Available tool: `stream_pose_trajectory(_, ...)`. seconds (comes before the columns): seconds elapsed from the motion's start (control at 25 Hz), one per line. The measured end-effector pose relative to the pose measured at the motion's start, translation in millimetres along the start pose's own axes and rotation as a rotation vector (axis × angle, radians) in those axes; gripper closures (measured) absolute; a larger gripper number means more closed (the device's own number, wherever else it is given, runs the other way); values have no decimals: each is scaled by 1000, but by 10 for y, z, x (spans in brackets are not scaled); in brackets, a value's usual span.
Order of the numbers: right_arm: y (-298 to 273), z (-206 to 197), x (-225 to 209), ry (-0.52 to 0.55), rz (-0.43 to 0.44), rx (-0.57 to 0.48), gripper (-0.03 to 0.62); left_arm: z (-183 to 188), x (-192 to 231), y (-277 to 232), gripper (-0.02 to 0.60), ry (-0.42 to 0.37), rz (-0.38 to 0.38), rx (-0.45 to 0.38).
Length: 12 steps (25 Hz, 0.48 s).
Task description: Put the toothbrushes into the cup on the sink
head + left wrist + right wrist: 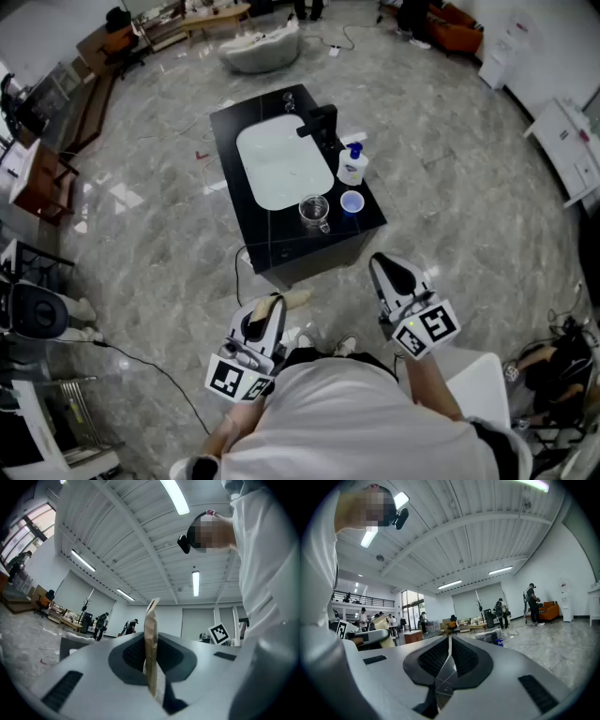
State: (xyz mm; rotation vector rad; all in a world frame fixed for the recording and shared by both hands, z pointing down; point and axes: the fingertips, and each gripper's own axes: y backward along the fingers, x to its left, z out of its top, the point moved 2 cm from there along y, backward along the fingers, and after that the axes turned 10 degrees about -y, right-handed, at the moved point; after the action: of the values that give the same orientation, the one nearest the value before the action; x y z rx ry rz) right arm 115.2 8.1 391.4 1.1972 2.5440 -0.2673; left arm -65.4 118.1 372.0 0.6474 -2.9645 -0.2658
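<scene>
A clear glass cup (314,212) stands on the black counter (232,131) at the near end of the white sink basin (281,161), next to a small blue cup (352,202). Both grippers are held low in front of the person, well short of the cabinet. My left gripper (269,307) (151,667) is shut on a flat tan paper-like packet (293,299) (151,634) that sticks out past the fingertips. My right gripper (386,267) (450,656) is shut with nothing between its pads. No bare toothbrush shows in any view.
A black faucet (321,125) and a white soap bottle with a blue pump (352,165) stand along the counter's right side. Around the cabinet lies grey marble floor with cables. A grey cushion (262,47) lies beyond, and furniture lines the left wall. People stand far off.
</scene>
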Motion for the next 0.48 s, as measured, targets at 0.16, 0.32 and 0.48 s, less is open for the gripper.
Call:
stream_pose_trajectory(0.16,-107,-80,132,4,13,-1,546,-103,143,146,561,22,22,14)
stream_pose_trajectory(0.32,-75,-123,205,6,19,8,546,-91,99,187,561,19,20,8)
stream_pose_trajectory(0.48,-6,-121,220,-18,21,-13,548,-113,65,236,561,30,15,17)
